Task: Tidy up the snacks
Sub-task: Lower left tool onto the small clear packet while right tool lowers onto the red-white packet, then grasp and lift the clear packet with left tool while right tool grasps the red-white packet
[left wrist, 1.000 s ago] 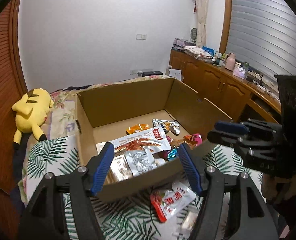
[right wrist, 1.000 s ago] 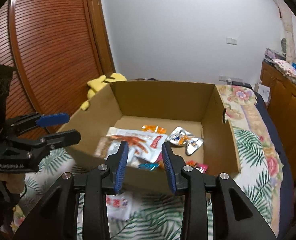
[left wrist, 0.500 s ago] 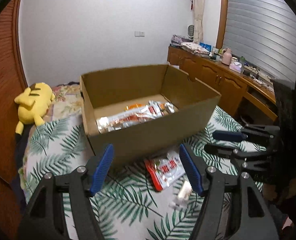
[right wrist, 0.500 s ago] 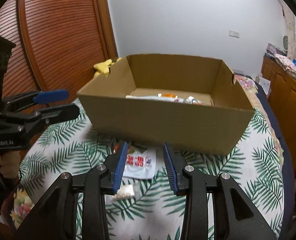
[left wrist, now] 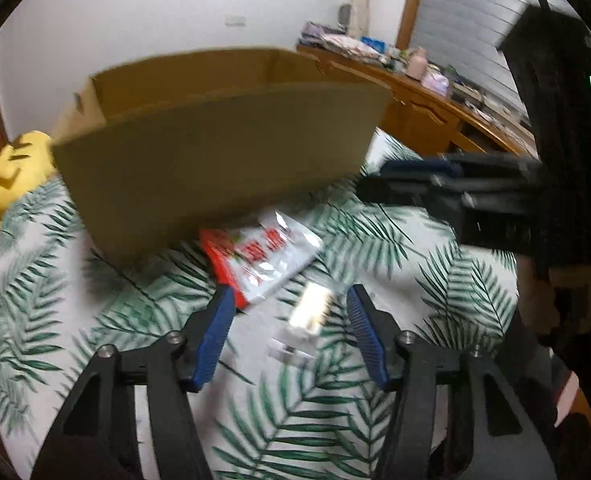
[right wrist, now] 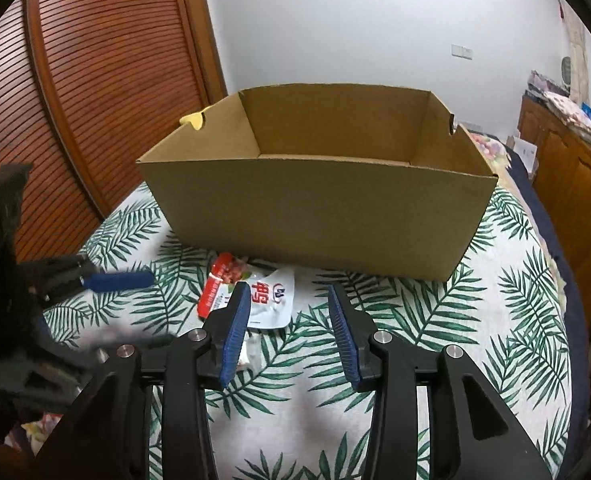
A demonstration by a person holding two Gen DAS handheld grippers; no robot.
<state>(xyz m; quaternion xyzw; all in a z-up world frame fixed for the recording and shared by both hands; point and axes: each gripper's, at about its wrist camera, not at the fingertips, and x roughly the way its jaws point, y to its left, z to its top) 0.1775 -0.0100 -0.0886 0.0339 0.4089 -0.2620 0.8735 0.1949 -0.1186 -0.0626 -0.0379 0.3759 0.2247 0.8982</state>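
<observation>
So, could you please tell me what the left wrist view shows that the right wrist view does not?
Only the left wrist view shows the yellow plush toy's face and the cluttered wooden counter by the shutter. Only the right wrist view shows the slatted wooden door and the box's inner walls. Both show the cardboard box, the red-and-white snack packet lying in front of it, a small clear packet and the leaf-print cover.

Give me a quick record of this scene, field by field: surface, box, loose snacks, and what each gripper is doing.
surface: palm-leaf bedspread
box: open cardboard box, contents hidden from this low angle
loose snacks: red-and-white pouch lying in front of the box; small clear packet nearer the grippers
left gripper: open, empty, around the small packet
right gripper: open, empty, beside the pouch
</observation>
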